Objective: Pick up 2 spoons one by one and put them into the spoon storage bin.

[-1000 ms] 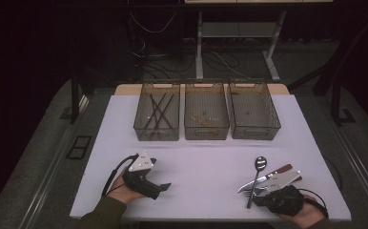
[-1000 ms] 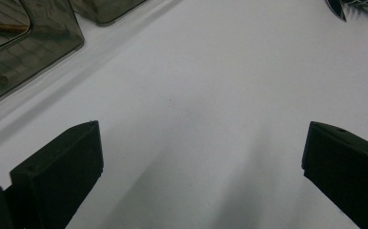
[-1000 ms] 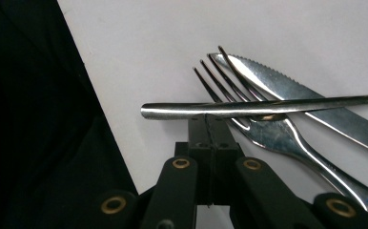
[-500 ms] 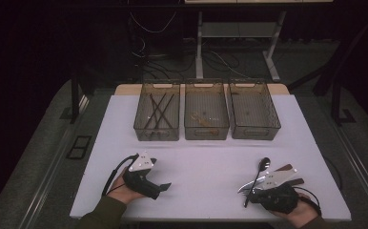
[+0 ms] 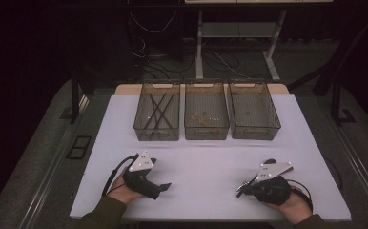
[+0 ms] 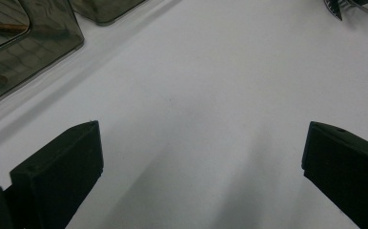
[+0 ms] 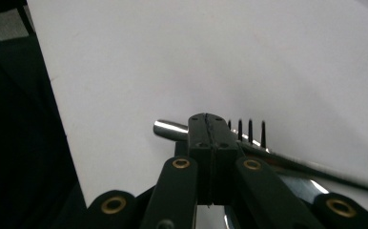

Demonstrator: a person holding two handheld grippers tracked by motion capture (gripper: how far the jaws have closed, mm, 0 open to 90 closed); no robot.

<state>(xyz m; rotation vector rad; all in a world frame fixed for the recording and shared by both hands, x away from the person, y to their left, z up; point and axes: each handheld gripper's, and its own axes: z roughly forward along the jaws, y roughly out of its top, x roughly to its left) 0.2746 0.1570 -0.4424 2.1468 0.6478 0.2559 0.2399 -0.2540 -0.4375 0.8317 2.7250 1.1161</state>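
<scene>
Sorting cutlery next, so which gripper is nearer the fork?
Right. The right gripper sits right at the fork, jaws shut above the cutlery; the left gripper is far across the table.

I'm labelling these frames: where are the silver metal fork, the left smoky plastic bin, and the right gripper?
silver metal fork (image 7: 250, 128), right gripper view, on its tines.
left smoky plastic bin (image 5: 156, 134), high view, on its front wall.
right gripper (image 7: 206, 123), right gripper view, at its closed fingertips.
</scene>
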